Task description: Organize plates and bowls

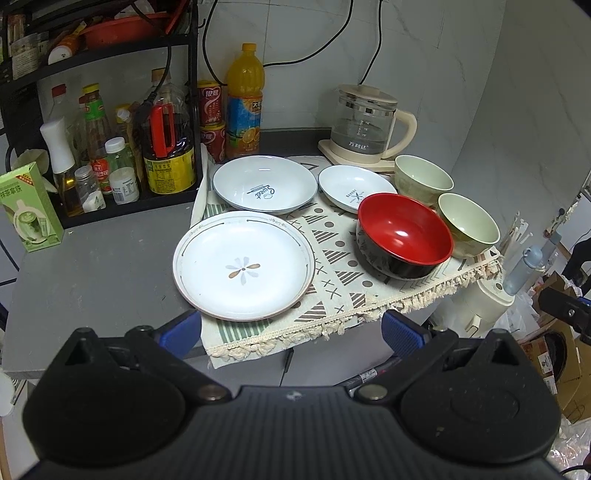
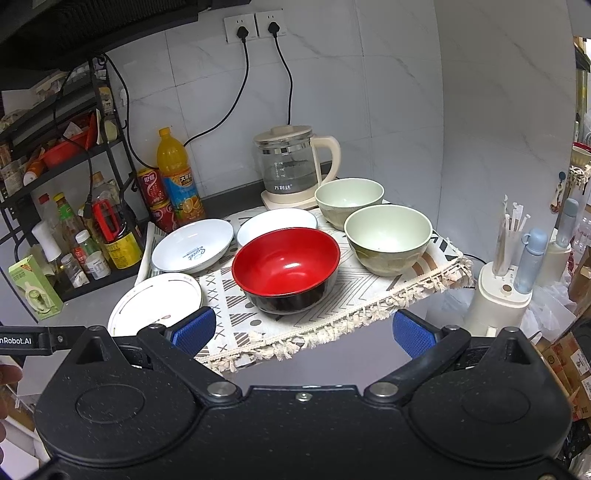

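On the patterned cloth: three plates and three bowls sit spread out on the fringed cloth (image 1: 343, 295) over the grey counter (image 1: 92, 266), nothing stacked yet.
Plates: the flower plate (image 1: 243, 266) lies nearest the left front edge; the "Sweet" plate (image 1: 264, 183) is behind it, and a smaller white dish (image 1: 351, 186) sits just beside that, toward the kettle (image 1: 365, 123).
Bowls: the red-and-black bowl (image 2: 286, 264) stands up front in the middle; two pale green bowls (image 2: 388, 238) sit to its right and behind, close together.
Left gripper (image 1: 291, 332): spread wide, holding nothing, hanging short of the cloth's front edge, lined up roughly with the flower plate.
Right gripper (image 2: 303, 328): likewise wide apart and empty, facing the red bowl.
Handling, my guess: plates look like glazed ceramic, stiff, slick and chippable, so pinch a rim and lift without dragging. The red bowl looks lighter, maybe lacquer or plastic; take it by the wall at the rim.
Only the left view shows: the whole flower plate and the small dish's printing.
Only the right view shows: both green bowls' full insides, the wall sockets (image 2: 255, 24), and the chopstick holder (image 2: 498, 291) off the counter's right end.
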{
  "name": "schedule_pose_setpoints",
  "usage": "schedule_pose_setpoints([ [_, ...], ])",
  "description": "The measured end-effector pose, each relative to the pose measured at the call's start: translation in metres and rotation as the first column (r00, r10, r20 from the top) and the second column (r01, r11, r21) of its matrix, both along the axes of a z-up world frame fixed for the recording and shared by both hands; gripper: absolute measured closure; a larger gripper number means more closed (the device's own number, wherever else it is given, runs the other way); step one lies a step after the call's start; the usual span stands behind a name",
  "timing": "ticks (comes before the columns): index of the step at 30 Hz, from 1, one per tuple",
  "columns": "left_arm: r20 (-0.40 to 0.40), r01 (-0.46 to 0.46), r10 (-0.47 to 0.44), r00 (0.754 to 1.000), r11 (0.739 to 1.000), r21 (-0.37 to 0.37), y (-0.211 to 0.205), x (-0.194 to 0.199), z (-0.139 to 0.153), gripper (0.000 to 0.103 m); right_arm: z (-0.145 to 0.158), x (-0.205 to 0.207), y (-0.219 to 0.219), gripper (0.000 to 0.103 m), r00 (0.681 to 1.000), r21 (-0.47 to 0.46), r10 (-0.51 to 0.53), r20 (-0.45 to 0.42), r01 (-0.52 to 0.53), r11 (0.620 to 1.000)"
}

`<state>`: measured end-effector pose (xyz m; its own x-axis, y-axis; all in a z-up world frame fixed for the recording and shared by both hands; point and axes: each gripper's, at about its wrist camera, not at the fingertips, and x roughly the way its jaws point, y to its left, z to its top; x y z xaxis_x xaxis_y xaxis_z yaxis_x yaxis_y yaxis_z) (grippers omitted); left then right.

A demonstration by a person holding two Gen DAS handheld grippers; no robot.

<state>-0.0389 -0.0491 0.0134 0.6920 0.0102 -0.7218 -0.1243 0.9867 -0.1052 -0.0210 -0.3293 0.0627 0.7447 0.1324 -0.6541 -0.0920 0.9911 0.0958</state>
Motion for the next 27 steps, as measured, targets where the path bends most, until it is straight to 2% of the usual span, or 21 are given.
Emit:
schedule_pose_setpoints([
  [27, 0.004, -0.015, 0.015, 1.0, 1.0, 0.01, -0.003, -0.013, 0.004, 0.0, -0.003, -0.005, -0.005, 0.0, 1.0, 0.016, 0.004, -0.01, -0.004, 1.0],
])
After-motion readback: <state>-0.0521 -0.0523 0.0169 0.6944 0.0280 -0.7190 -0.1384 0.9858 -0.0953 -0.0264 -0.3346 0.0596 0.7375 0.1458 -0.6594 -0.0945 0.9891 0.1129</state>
